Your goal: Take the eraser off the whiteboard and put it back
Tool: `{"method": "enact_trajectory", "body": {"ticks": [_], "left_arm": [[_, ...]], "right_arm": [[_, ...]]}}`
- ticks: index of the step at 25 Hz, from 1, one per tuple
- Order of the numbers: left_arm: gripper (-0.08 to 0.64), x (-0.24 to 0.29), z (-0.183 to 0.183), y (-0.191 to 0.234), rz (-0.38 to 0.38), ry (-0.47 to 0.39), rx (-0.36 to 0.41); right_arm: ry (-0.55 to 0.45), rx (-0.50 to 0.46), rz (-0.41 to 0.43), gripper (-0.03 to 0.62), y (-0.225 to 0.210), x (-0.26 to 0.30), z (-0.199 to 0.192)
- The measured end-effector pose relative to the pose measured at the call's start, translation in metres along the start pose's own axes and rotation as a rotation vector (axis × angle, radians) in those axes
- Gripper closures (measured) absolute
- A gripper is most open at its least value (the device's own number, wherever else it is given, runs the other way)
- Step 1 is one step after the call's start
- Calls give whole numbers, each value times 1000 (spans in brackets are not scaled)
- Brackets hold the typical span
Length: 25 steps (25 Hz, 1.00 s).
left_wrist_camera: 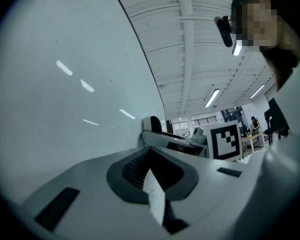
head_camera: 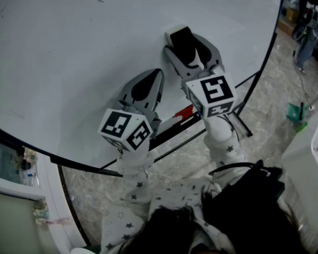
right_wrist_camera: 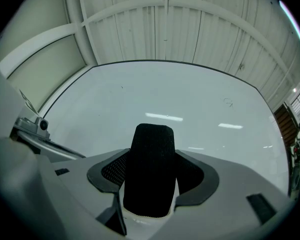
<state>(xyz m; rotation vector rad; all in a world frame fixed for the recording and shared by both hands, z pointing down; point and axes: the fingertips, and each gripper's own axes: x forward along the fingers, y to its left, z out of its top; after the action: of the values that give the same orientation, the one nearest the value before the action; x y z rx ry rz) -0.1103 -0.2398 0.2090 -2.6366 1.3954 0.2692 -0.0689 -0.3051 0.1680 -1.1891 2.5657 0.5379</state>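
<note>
My right gripper (head_camera: 190, 45) is shut on the eraser (head_camera: 181, 36), a white block with a black felt face, in front of the whiteboard (head_camera: 69, 52). In the right gripper view the black felt (right_wrist_camera: 150, 174) stands upright between the jaws of the right gripper (right_wrist_camera: 151, 156), with the board (right_wrist_camera: 190, 104) behind it. I cannot tell whether the eraser touches the board. My left gripper (head_camera: 151, 81) hangs lower left of it, shut, with nothing held. The left gripper view shows the left gripper (left_wrist_camera: 152, 168) with its pads together, and the eraser (left_wrist_camera: 153, 124) beyond.
A red marker (head_camera: 183, 112) lies on the ledge under the board's black frame (head_camera: 265, 62). The stand's legs (head_camera: 243, 121) spread over a marble floor. A white cabinet (head_camera: 307, 157) and a green object (head_camera: 294, 112) are at the right. A person (head_camera: 308, 36) stands far off.
</note>
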Motion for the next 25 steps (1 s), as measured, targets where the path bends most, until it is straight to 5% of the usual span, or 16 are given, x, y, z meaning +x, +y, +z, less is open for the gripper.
{"method": "enact_trajectory", "body": {"ticks": [21,25], "left_arm": [[560,-7,3,-18,11,-13,-28],[559,-4,0,-17,3,-14,-44]], "right_arm": [[-49,108,56,281,5,-43,9],[4,117,65,446,10,-51,-3]]}}
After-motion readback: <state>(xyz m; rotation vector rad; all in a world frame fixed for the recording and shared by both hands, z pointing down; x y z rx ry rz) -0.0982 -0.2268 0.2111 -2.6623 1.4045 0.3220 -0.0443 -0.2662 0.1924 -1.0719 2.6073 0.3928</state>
